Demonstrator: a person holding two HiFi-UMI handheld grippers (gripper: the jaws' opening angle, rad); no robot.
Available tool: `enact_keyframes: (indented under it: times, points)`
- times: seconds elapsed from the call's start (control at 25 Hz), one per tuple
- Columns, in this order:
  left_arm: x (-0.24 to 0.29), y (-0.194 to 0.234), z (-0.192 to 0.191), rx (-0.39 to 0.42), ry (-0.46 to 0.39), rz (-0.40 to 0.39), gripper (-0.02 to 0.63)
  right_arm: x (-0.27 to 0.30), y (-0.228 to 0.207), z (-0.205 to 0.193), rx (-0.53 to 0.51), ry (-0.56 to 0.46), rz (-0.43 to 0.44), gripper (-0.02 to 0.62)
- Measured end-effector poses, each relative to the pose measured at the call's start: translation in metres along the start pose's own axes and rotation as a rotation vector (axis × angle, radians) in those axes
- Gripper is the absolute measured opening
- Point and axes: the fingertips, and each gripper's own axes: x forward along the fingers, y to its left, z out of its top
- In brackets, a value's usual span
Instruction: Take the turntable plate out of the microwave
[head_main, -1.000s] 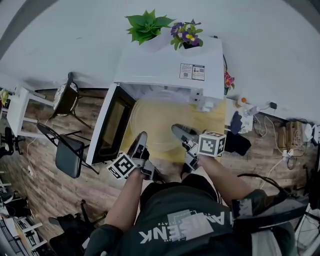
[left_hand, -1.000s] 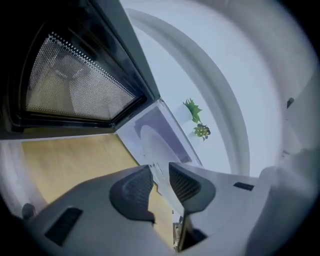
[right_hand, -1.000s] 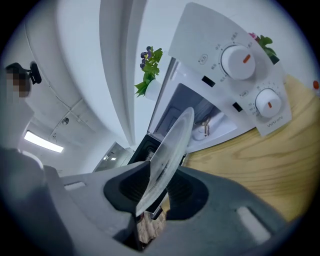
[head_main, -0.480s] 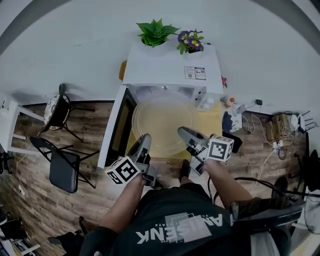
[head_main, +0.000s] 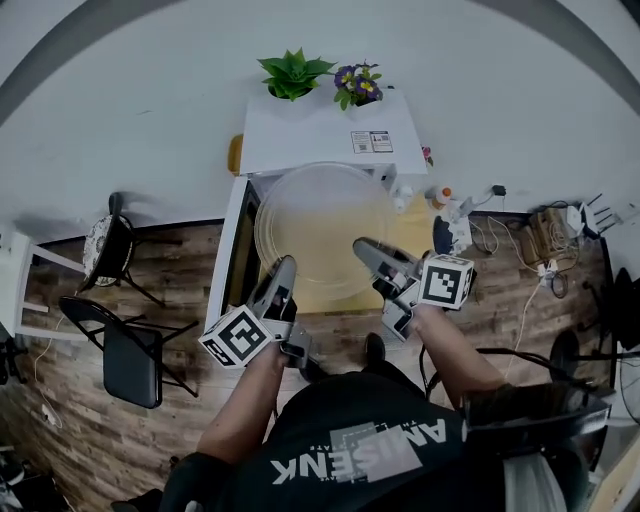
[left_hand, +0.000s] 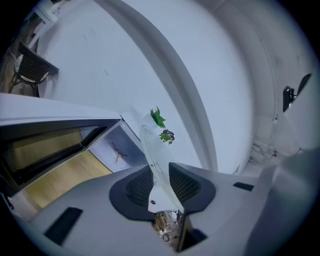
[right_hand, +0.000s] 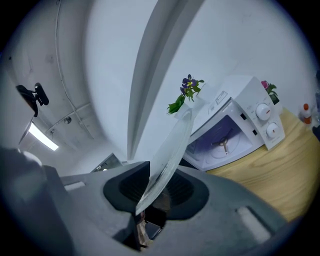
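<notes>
Head view — plate (head_main: 320, 225) clamped in both grippers (head_main: 284, 264) (head_main: 363, 246).

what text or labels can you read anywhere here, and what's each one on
"AN?SENK", roughly: white print on the person's shirt, upside down in the head view, middle letter unclear.
Two stickers on top of the microwave: too small to read.
Left cube and right cube: black-and-white square patterns only, no words.

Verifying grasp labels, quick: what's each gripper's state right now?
Left gripper: closed on the turntable plate, at its rim.
Right gripper: closed on the same plate's rim.
</notes>
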Motion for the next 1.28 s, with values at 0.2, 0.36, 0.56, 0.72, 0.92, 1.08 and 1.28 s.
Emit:
enact_keyframes:
  times: [0.2, 0.36, 0.56, 0.72, 0.92, 1.08, 1.28]
  points:
    - [-0.008, -0.028, 0.004, 0.009, -0.033, 0.002, 0.1, -0.009, 0.018, 0.011, 0.012, 0.015, 0.054, 0.097]
    - [-0.006, -0.045, 0.011, 0.118, -0.041, 0.056, 0.095, -0.018, 0.02, 0.025, 0.041, -0.003, 0.088, 0.097]
    - [0.007, -0.065, 0.011, 0.182, -0.052, 0.097, 0.095, -0.035, 0.02, 0.049, 0.031, 0.0, 0.098, 0.097]
    - [0.015, -0.084, 0.001, 0.017, -0.08, 0.024, 0.094, -0.039, 0.026, 0.056, 0.021, 0.015, 0.107, 0.097]
    - [0.011, -0.079, 0.008, 0.129, -0.082, 0.087, 0.092, -0.04, 0.021, 0.055, 0.05, 0.024, 0.107, 0.097]
    - [0.013, -0.081, 0.002, 0.076, -0.097, 0.062, 0.095, -0.04, 0.019, 0.053, 0.059, 0.042, 0.095, 0.098]
    - [0.014, -0.085, -0.001, 0.053, -0.096, 0.041, 0.095, -0.041, 0.022, 0.054, 0.043, 0.045, 0.099, 0.098]
